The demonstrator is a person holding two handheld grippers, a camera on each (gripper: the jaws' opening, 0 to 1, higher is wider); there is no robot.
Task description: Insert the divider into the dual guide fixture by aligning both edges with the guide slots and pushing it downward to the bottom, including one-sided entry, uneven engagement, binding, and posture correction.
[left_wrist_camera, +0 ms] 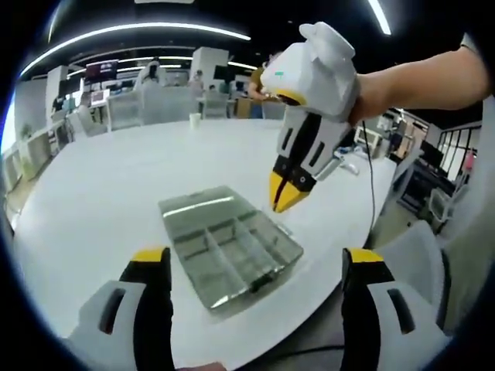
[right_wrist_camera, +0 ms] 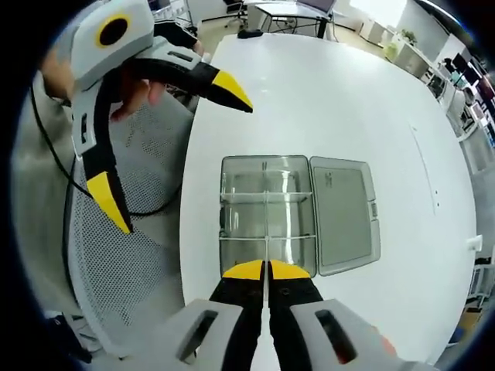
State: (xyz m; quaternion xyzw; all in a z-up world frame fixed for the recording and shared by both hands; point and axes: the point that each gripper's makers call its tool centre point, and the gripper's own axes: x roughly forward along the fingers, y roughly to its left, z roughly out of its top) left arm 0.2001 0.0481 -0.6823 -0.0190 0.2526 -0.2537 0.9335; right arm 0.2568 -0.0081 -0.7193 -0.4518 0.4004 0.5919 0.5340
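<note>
A clear plastic box [left_wrist_camera: 232, 255] [right_wrist_camera: 267, 205] with inner compartments sits near the white table's edge. Its lid [right_wrist_camera: 340, 212] lies open flat beside it. My right gripper [right_wrist_camera: 267, 270] [left_wrist_camera: 290, 197] hovers just above the box, shut on a thin clear divider [right_wrist_camera: 267, 251]. I see the divider edge-on, in line with the box's middle partition. My left gripper [left_wrist_camera: 257, 259] [right_wrist_camera: 170, 147] is open with its jaws wide apart and nothing between them. A hand holds it back from the box, beyond the table's edge.
The white round table [left_wrist_camera: 116, 178] [right_wrist_camera: 325, 100] has bare room around the box. A grey mesh chair [right_wrist_camera: 131, 255] stands at the table's edge under the left gripper, with a black cable [right_wrist_camera: 54, 154] hanging near it. A white cup [left_wrist_camera: 195, 120] stands at the far side.
</note>
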